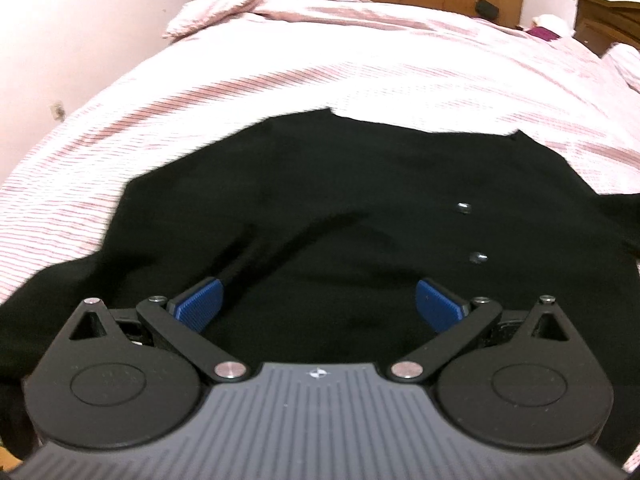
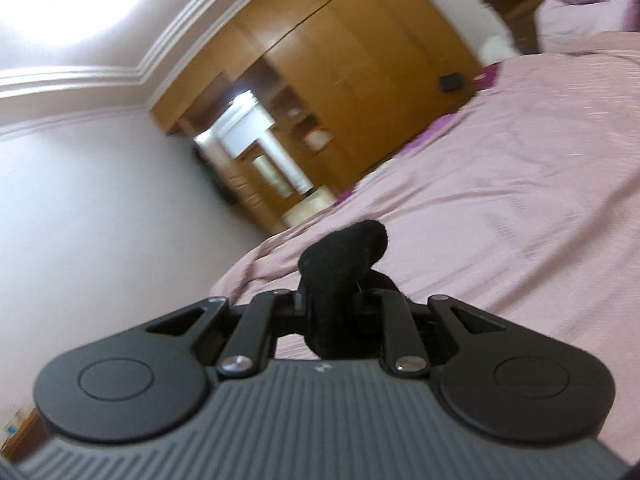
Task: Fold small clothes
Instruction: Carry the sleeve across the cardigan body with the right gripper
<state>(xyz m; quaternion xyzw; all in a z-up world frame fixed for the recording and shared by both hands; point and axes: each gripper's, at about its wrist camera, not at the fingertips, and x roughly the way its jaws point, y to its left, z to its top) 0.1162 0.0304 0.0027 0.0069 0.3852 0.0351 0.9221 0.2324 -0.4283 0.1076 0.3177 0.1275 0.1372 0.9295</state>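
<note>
Black garment [image 1: 320,208] lies spread on the bed [image 1: 360,64], filling lower centre of frame. Left gripper [image 1: 322,304]: fingers apart, above it. Right gripper [image 2: 332,300]: fingers clamped on a fold of black cloth [image 2: 344,256].

Home bedroom: bed [image 1: 360,60], pillows [image 1: 224,12], wooden wardrobe [image 2: 360,60].

Two wrist views, shared bed [image 1: 360,60]
</note>
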